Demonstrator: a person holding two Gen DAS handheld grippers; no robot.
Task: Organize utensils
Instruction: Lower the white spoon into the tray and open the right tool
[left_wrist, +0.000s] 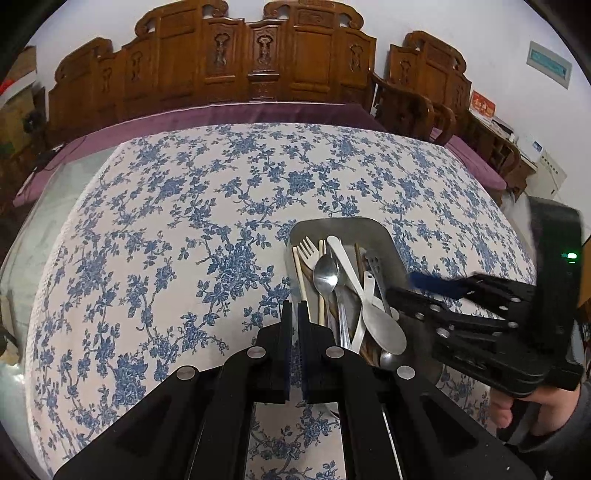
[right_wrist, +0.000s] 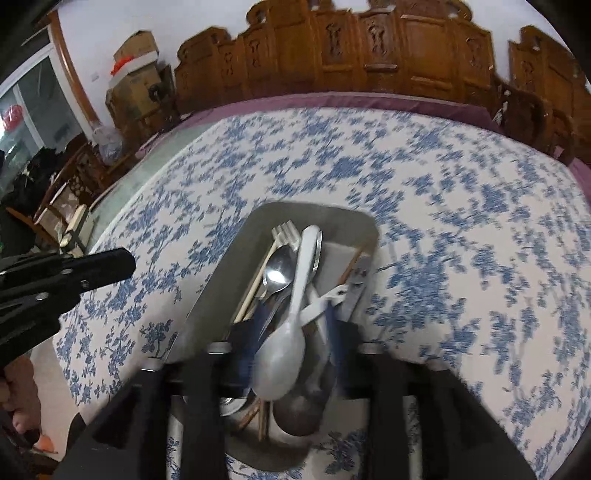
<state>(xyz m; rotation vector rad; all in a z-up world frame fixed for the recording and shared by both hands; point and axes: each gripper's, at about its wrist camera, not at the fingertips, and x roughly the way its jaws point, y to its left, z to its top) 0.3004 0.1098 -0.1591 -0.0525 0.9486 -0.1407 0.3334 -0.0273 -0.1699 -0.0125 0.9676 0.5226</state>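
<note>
A metal tray (left_wrist: 373, 230) (right_wrist: 229, 251) sits on the floral tablecloth and holds several utensils: a white rice spoon (left_wrist: 380, 325) (right_wrist: 284, 350), a steel spoon (left_wrist: 325, 275) (right_wrist: 279, 273), a white fork (left_wrist: 308, 248) (right_wrist: 286, 230), chopsticks (left_wrist: 300, 277) (right_wrist: 255, 288) and a small white spoon (left_wrist: 369, 286) (right_wrist: 323, 301). My left gripper (left_wrist: 294, 314) is shut and empty, just left of the tray's near end. My right gripper (right_wrist: 291, 332) (left_wrist: 402, 286) is open, its fingers straddling the white rice spoon over the tray; this view is motion-blurred.
The blue-flowered tablecloth (left_wrist: 184, 221) covers a large table. A carved wooden bench (left_wrist: 240, 62) with purple cushions stands behind it, and wooden chairs (left_wrist: 424, 99) at the right. Cardboard boxes (right_wrist: 136, 74) stand at the far left.
</note>
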